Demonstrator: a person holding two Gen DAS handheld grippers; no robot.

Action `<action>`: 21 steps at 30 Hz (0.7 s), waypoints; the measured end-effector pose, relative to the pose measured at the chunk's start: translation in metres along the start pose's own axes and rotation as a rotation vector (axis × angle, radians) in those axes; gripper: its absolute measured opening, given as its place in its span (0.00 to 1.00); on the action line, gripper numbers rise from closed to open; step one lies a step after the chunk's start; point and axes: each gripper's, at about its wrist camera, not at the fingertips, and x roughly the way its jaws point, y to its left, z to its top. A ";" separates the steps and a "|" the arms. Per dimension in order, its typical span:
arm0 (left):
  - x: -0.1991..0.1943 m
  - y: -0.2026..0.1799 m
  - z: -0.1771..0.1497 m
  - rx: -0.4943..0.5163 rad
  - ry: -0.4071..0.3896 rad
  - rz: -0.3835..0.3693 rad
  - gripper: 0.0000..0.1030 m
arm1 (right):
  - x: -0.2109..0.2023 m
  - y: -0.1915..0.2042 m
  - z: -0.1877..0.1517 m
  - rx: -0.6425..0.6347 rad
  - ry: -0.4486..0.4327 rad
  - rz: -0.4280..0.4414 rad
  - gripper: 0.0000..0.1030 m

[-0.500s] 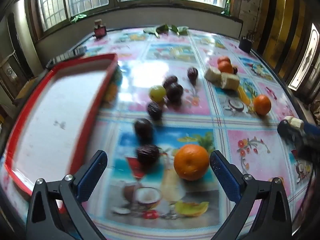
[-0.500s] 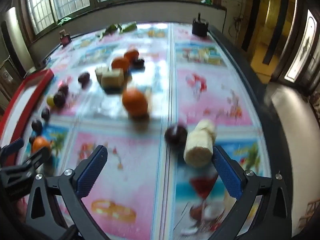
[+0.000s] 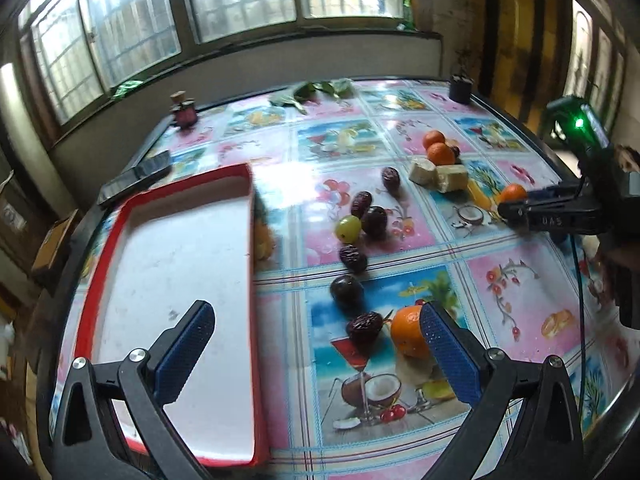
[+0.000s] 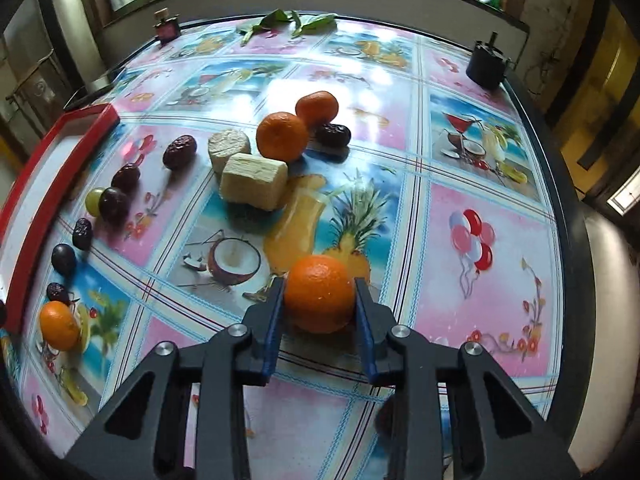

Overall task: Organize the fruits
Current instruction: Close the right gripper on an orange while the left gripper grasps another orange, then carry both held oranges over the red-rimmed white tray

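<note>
left wrist: left gripper (image 3: 316, 354) fingers wide apart, nothing between pads, over red tray (image 3: 256, 264) edge; orange (image 3: 406, 330) just beside right pad, on table | right wrist: right gripper (image 4: 320, 320) clamped on an orange fruit (image 4: 319, 293), low over tablecloth (image 4: 480, 280)

"DAS" on right gripper (image 3: 516, 210)
</note>
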 end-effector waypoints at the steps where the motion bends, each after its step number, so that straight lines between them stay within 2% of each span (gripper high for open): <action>1: 0.003 -0.001 0.002 0.009 0.006 -0.015 0.98 | -0.003 -0.001 -0.001 0.002 -0.013 0.005 0.33; 2: 0.007 -0.006 0.004 0.015 0.011 -0.028 0.97 | -0.007 -0.001 -0.003 0.004 -0.023 0.014 0.33; 3: 0.011 -0.009 -0.003 0.002 0.015 -0.075 0.94 | -0.009 0.000 -0.005 0.001 -0.024 0.020 0.33; 4: 0.014 -0.011 -0.002 0.008 0.042 -0.100 0.89 | -0.012 0.001 -0.008 -0.003 -0.025 0.025 0.33; 5: 0.015 -0.012 -0.003 0.005 0.083 -0.158 0.83 | -0.016 0.002 -0.011 -0.011 -0.025 0.035 0.33; 7: 0.011 -0.013 -0.010 -0.014 0.096 -0.250 0.83 | -0.021 0.004 -0.018 -0.026 -0.017 0.054 0.33; 10: 0.010 -0.025 -0.015 -0.004 0.118 -0.310 0.83 | -0.025 0.003 -0.027 -0.031 -0.018 0.071 0.33; 12: 0.013 -0.034 -0.014 0.011 0.128 -0.323 0.79 | -0.024 0.000 -0.030 -0.015 -0.013 0.081 0.33; 15: 0.022 -0.046 -0.007 0.040 0.166 -0.343 0.67 | -0.021 -0.007 -0.034 0.021 0.001 0.092 0.33; 21: 0.041 -0.051 0.006 0.057 0.203 -0.310 0.59 | -0.022 -0.014 -0.037 0.047 -0.006 0.113 0.33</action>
